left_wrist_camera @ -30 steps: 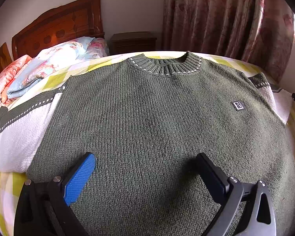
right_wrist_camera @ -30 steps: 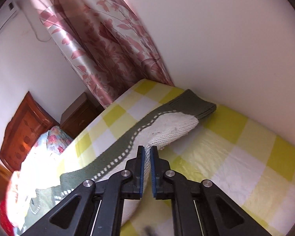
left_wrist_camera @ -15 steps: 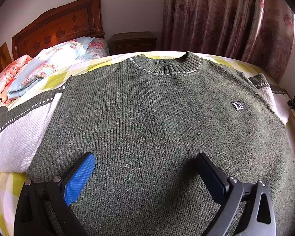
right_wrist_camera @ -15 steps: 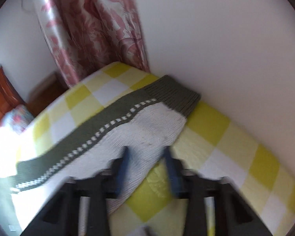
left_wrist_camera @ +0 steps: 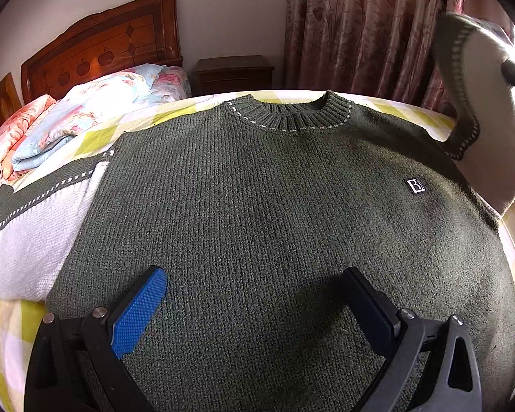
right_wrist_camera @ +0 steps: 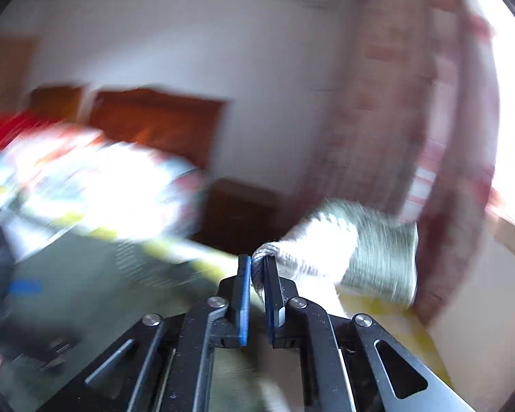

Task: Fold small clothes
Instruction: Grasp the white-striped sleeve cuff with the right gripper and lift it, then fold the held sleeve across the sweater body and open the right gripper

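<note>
A dark green knit sweater [left_wrist_camera: 264, 213] with white sleeves lies flat, front up, on a yellow-checked bed. My left gripper [left_wrist_camera: 254, 288] is open and hovers low over the sweater's lower body. My right gripper [right_wrist_camera: 256, 267] is shut on the white edge of the right sleeve [right_wrist_camera: 329, 250] and holds it up in the air; this view is blurred by motion. In the left wrist view the lifted right sleeve [left_wrist_camera: 491, 137] hangs at the far right. The left sleeve [left_wrist_camera: 34, 226] lies flat on the bed.
A folded floral quilt and pillows [left_wrist_camera: 86, 113] lie at the bed's head under a wooden headboard [left_wrist_camera: 99, 48]. A dark nightstand [left_wrist_camera: 233, 72] and pink flowered curtains [left_wrist_camera: 360, 27] stand behind the bed. A white wall is close on the right.
My right gripper opened, closed on the right sleeve and swung it up off the bed toward the sweater body. My left gripper has stayed still and open.
</note>
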Demonstrator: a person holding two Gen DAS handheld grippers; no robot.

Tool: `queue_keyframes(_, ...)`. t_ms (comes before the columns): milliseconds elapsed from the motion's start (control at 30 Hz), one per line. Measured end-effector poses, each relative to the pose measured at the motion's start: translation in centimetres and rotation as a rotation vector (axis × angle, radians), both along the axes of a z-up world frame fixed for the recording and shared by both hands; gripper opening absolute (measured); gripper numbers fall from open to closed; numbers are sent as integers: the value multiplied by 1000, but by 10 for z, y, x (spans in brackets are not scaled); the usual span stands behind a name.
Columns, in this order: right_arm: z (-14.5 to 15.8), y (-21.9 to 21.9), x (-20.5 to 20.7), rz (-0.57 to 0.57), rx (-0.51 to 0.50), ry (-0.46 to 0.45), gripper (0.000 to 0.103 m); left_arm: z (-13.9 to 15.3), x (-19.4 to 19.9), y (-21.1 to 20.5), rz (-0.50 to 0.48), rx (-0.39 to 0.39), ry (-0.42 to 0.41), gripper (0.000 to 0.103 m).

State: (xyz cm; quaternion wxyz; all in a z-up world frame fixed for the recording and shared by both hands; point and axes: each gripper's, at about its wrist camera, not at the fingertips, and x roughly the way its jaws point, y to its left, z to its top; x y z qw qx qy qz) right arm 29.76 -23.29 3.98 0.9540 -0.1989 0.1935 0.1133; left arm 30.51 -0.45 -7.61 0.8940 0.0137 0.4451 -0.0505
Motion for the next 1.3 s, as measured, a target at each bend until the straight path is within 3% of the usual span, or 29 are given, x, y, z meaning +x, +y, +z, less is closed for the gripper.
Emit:
queue_keyframes(33, -12, 19, -5, 58, -49, 40, 65, 0, 0, 0, 0, -1, 0, 103)
queue_keyframes(67, -23, 31, -14, 80, -86, 49, 103, 0, 0, 0, 0, -2, 0, 103)
queue_keyframes(133, -40, 33, -28, 75, -88, 63, 103, 0, 1, 1, 0, -3, 0, 103)
queue_keyframes(233, -58, 8, -31, 24, 9, 197, 103, 0, 2, 1, 0, -5, 0, 103)
queue_keyframes(333, -77, -17, -31, -59, 44, 280, 103, 0, 3, 1, 1, -7, 0, 103)
queue_keyframes(433, -97, -42, -19, -153, 101, 384, 103, 2, 3, 7, -4, -57, -1, 102)
queue_keyframes(500, -101, -59, -5, -207, 176, 428, 103, 6, 6, 17, -6, -151, 14, 102)
queue_keyframes(567, -104, -72, 6, -235, 236, 476, 103, 11, 14, 30, 9, -295, 48, 101)
queue_keyframes(667, -102, -74, 2, -234, 260, 469, 103, 13, 35, 45, 45, -505, 112, 86)
queue_keyframes(733, -104, -71, 2, -239, 237, 466, 103, 13, 54, 43, 84, -495, 128, 79)
queue_keyframes(867, -103, -65, 2, -241, 222, 464, 103, 12, 82, 26, 123, -366, 81, 58)
queue_keyframes(900, -103, -64, 3, -241, 225, 464, 103, 12, 85, 20, 114, -341, 78, 36)
queue_keyframes(967, -102, -66, 2, -244, 227, 464, 103, 11, 84, 8, 85, -300, 67, 22)
queue_keyframes(1100, -102, -66, 2, -252, 228, 459, 103, 32, 61, 6, 61, -307, -50, 19)
queue_keyframes(1200, -97, -74, -2, -275, 263, 432, 103, 49, 45, 28, 128, -356, -122, 19)
queue_keyframes(1300, -94, -85, -5, -291, 322, 415, 103, 38, 43, 49, 150, -388, -86, 19)
